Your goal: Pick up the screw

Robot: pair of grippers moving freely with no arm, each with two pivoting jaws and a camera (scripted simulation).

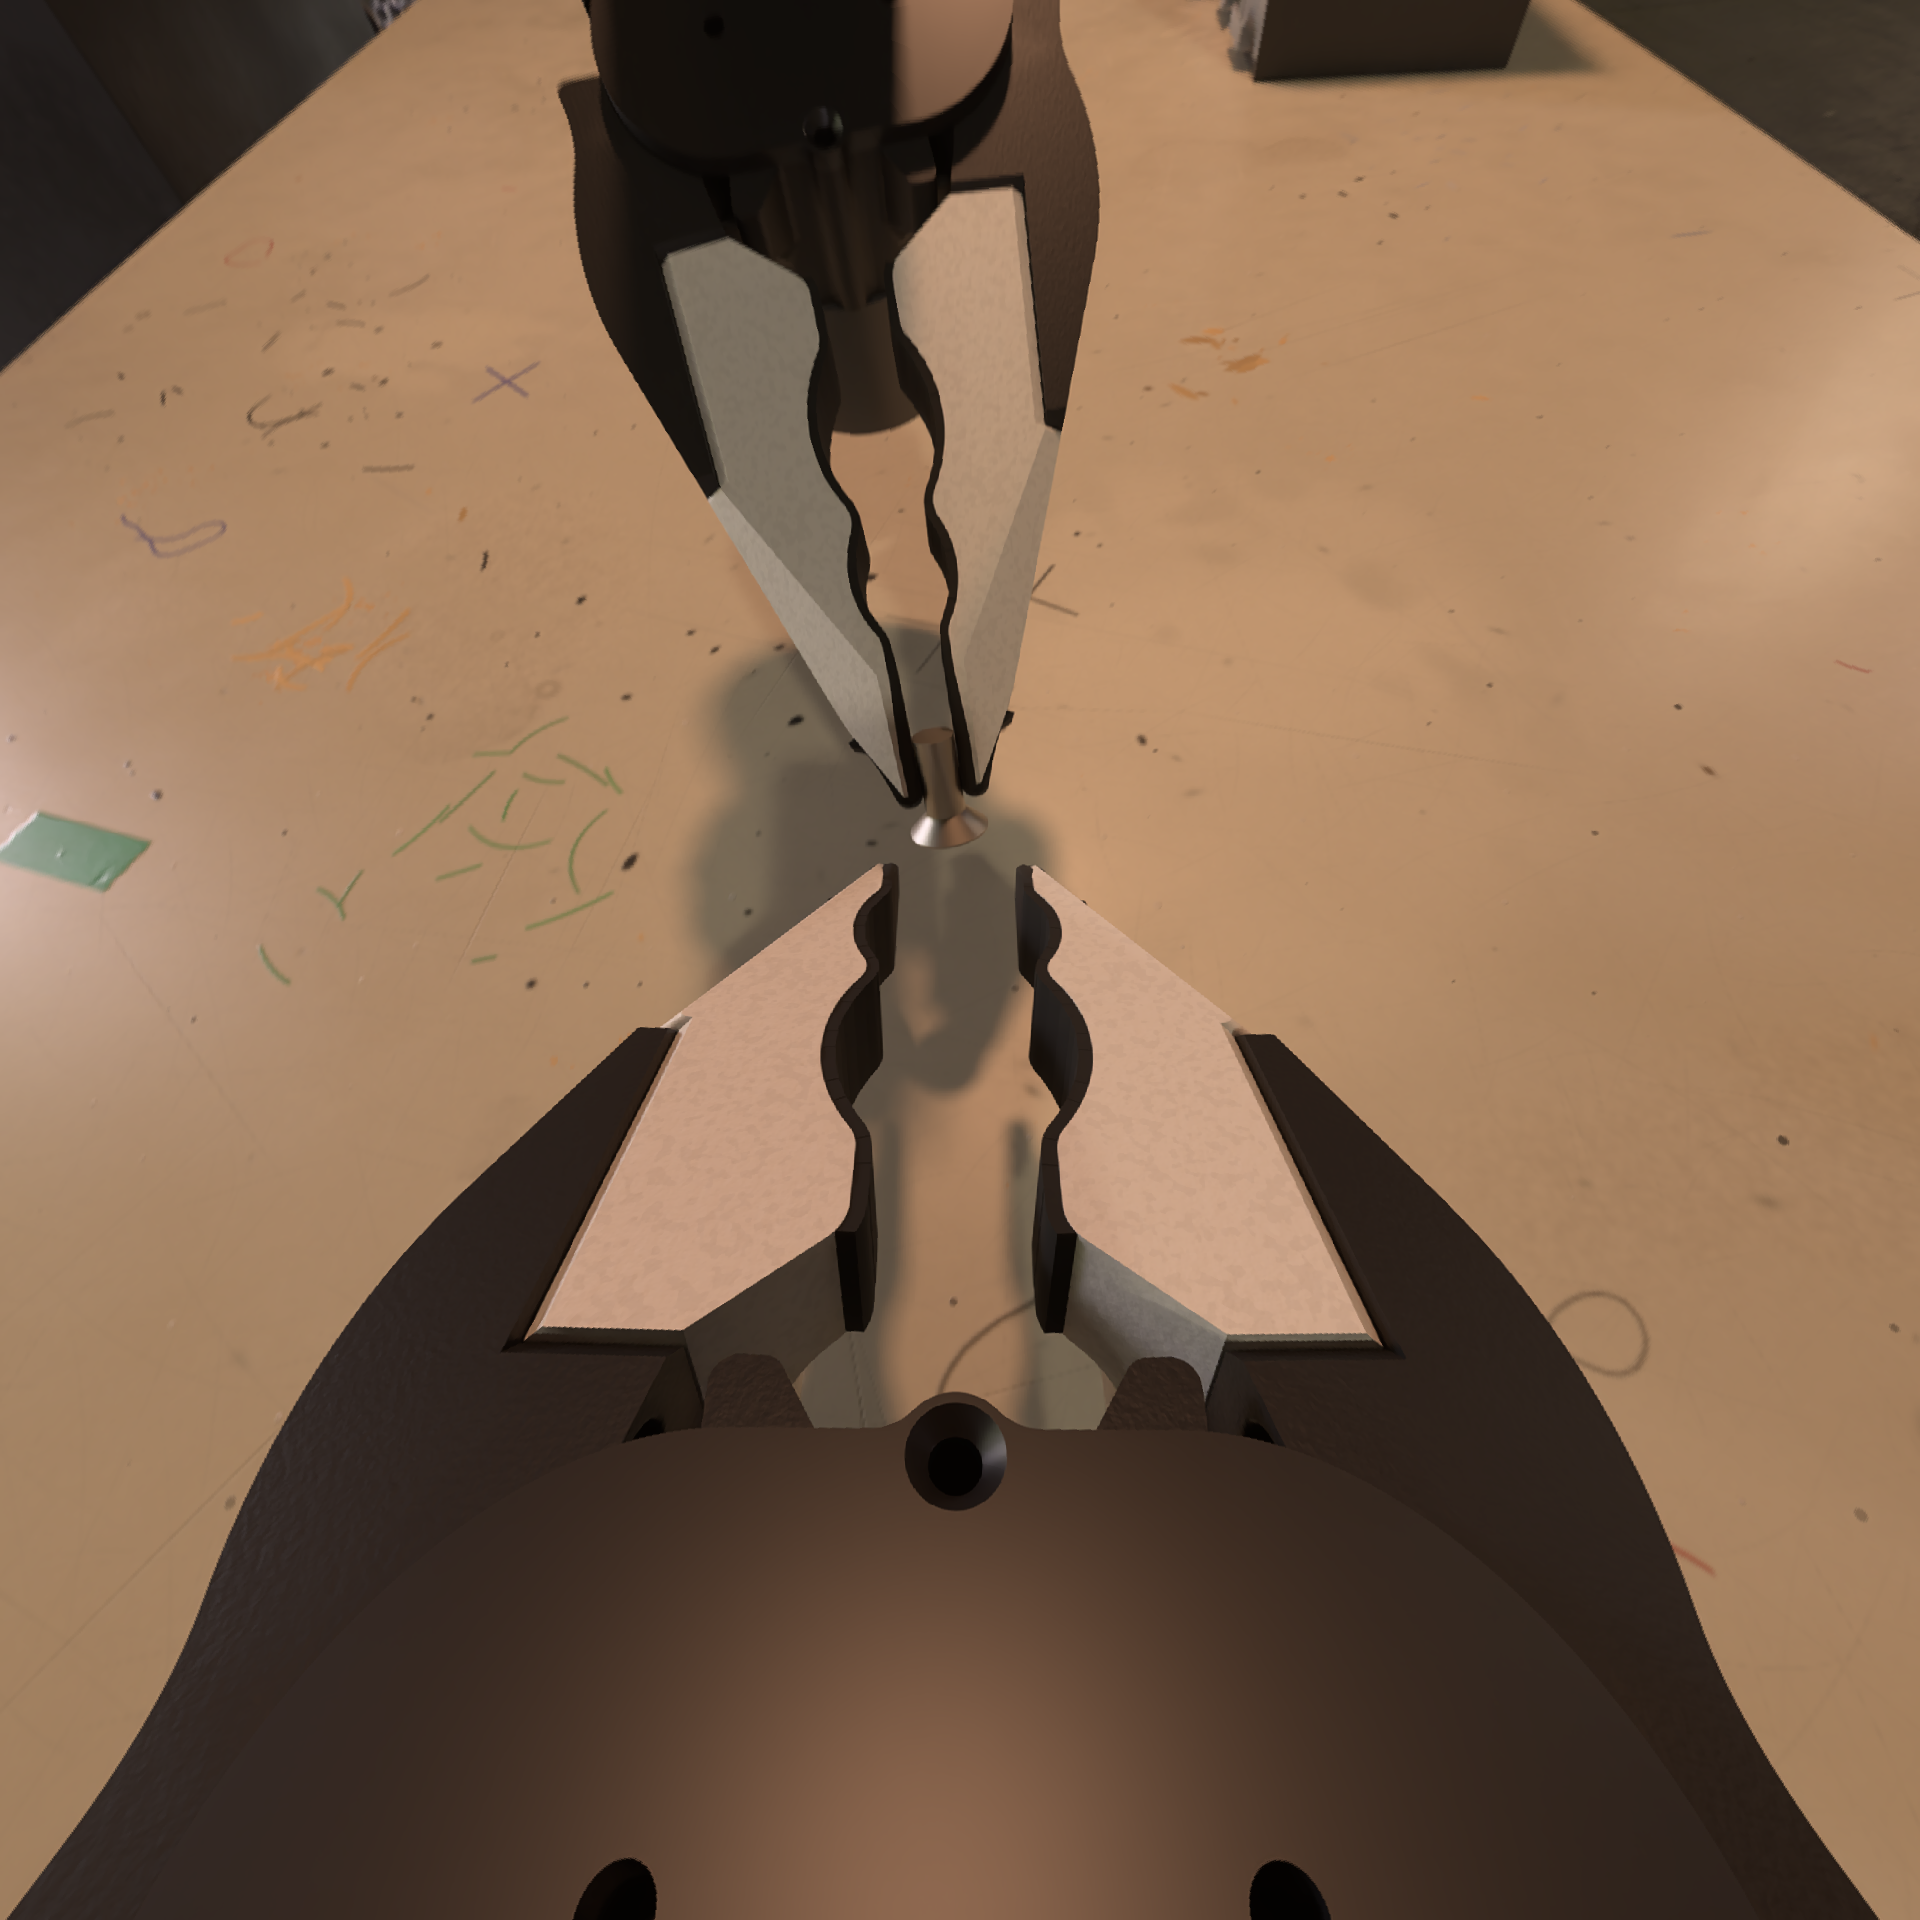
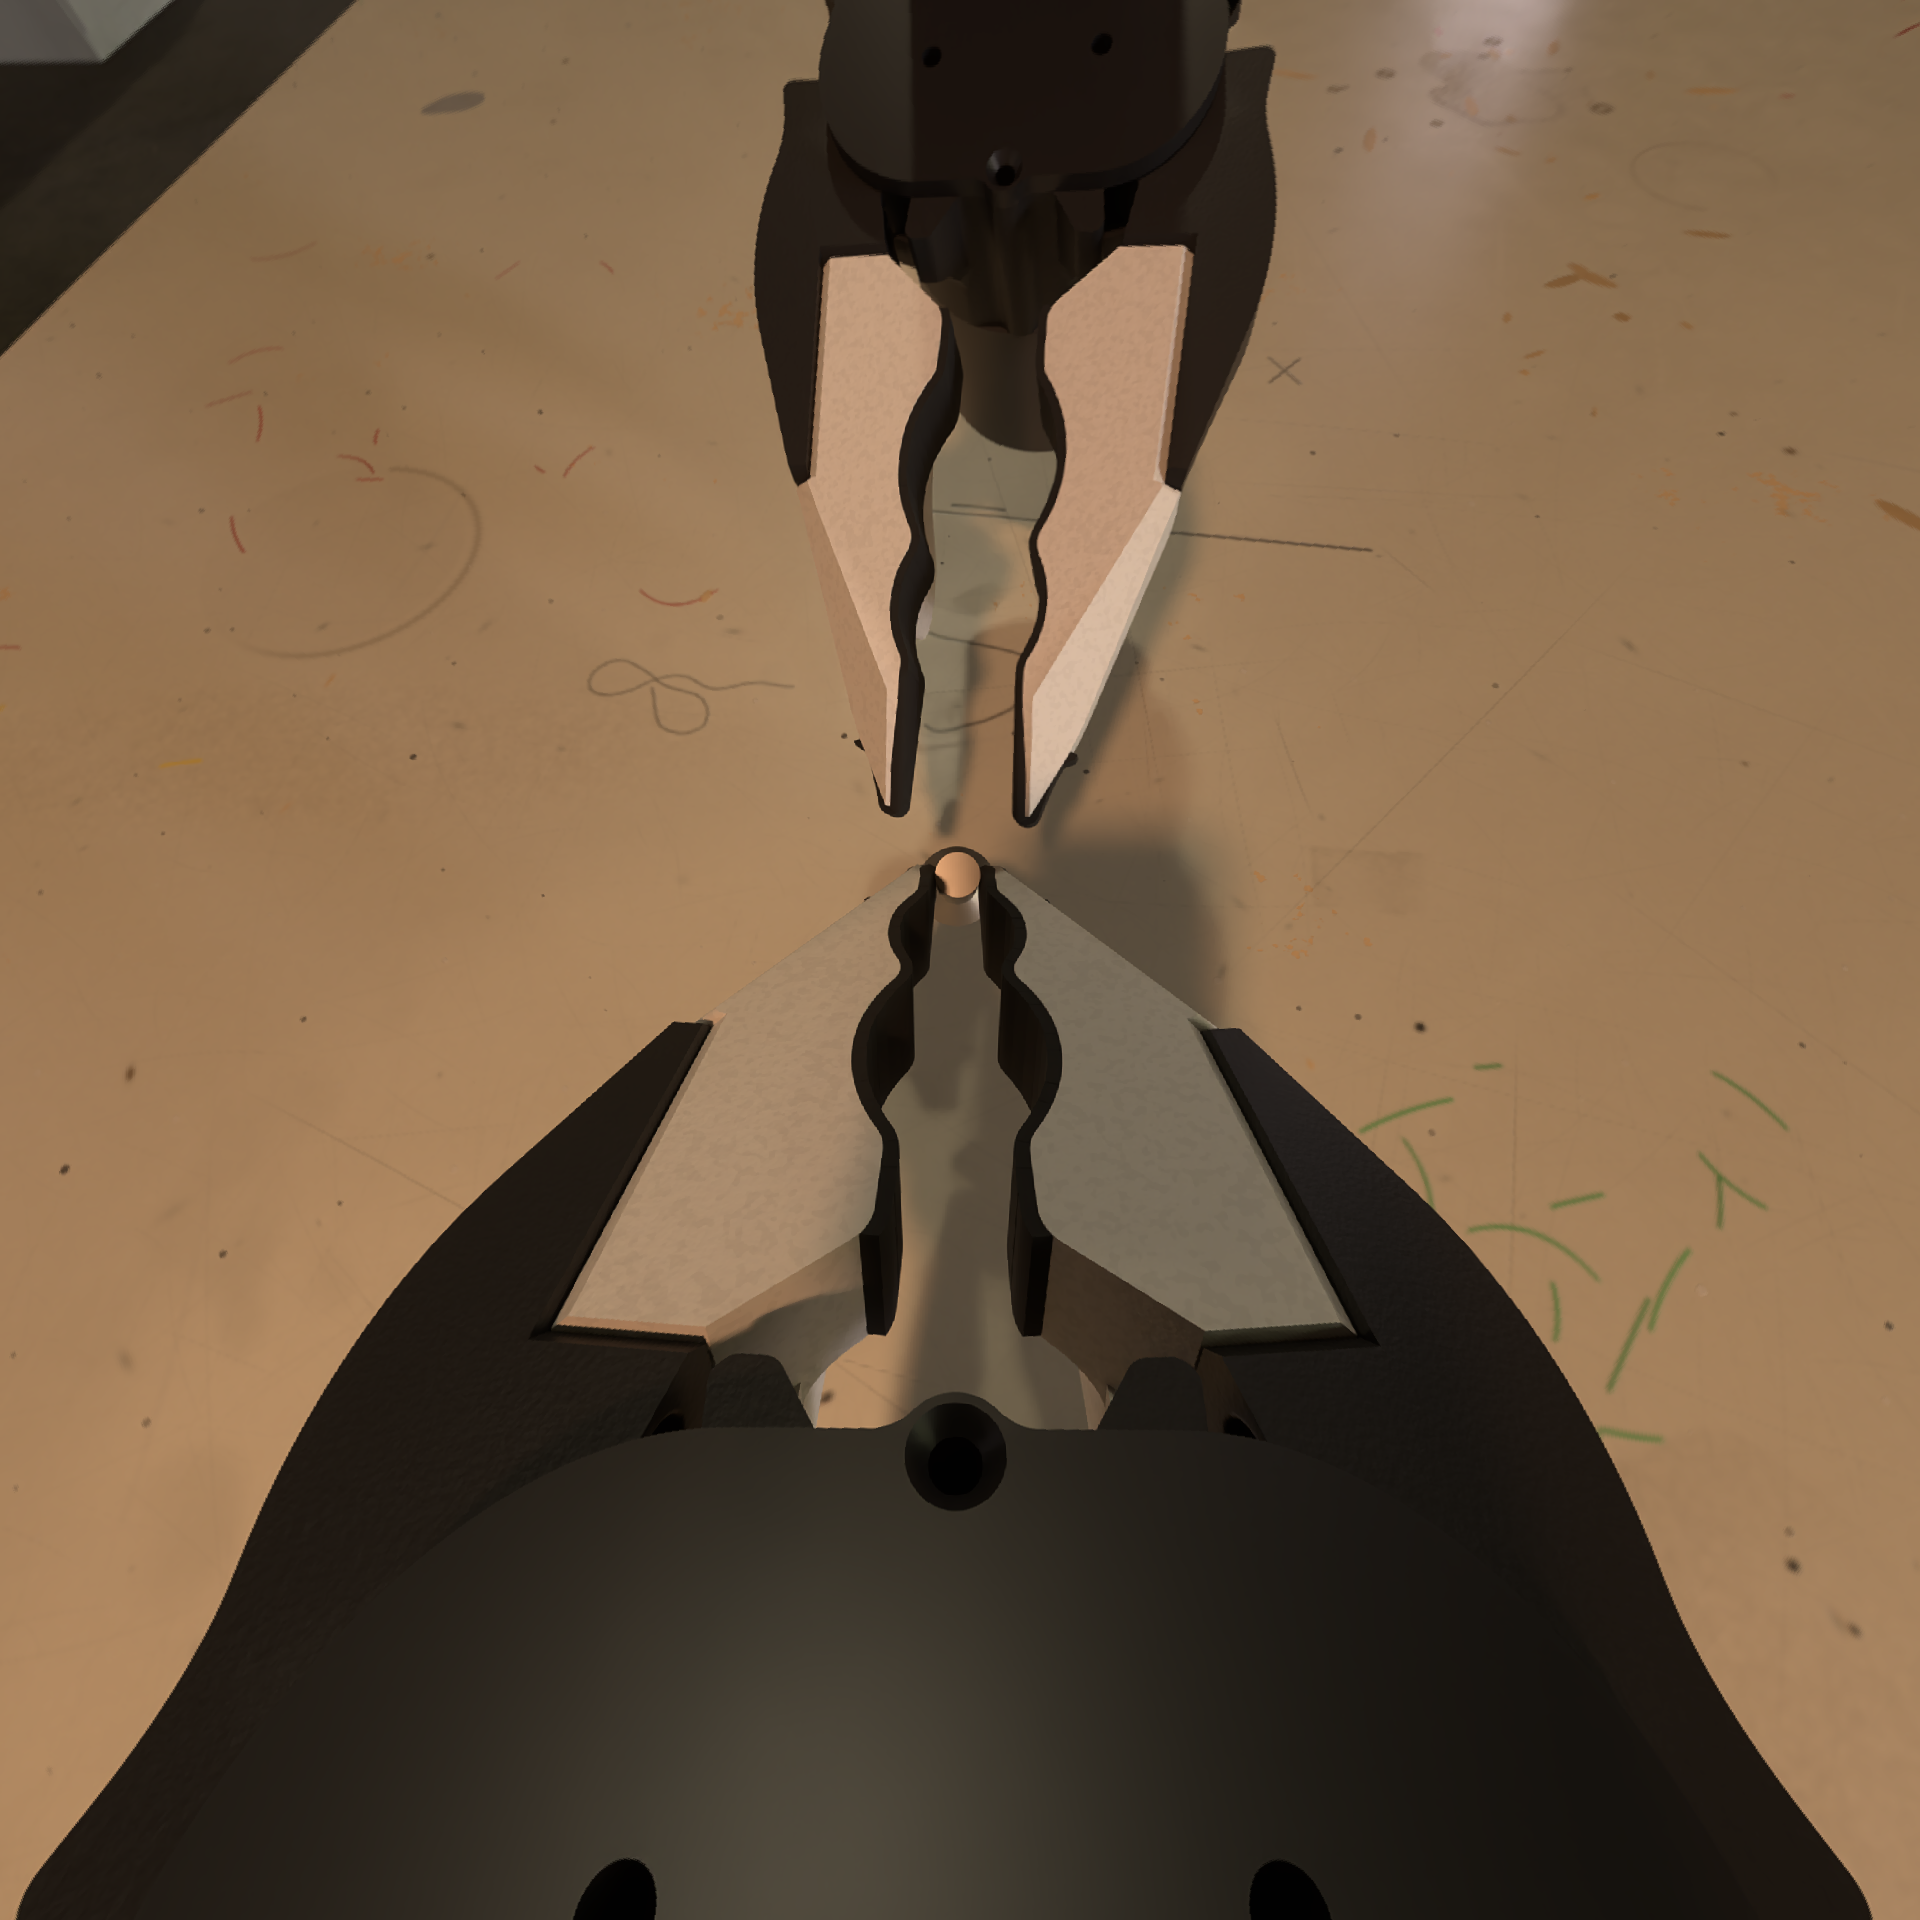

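A small metal screw [image 1: 935, 805] with a flat countersunk head is pinched by its shank between the fingertips of my right gripper [image 1: 938, 784], which comes in from the top of the left wrist view. The head points toward my left gripper [image 1: 954, 883], which is open and empty, with its tips just short of the screw. In the right wrist view, my right gripper [image 2: 956, 883] is shut on the screw [image 2: 956, 873], of which only the round shank end shows. The open left gripper [image 2: 956, 816] faces it closely. The screw's shadow falls on the table below it.
The wooden table [image 1: 1455, 727] is marked with scribbles and specks. A green tape patch [image 1: 73, 847] lies at the left. A dark box [image 1: 1382, 36] stands at the far right. The table's edge [image 2: 135, 208] runs along the upper left in the right wrist view.
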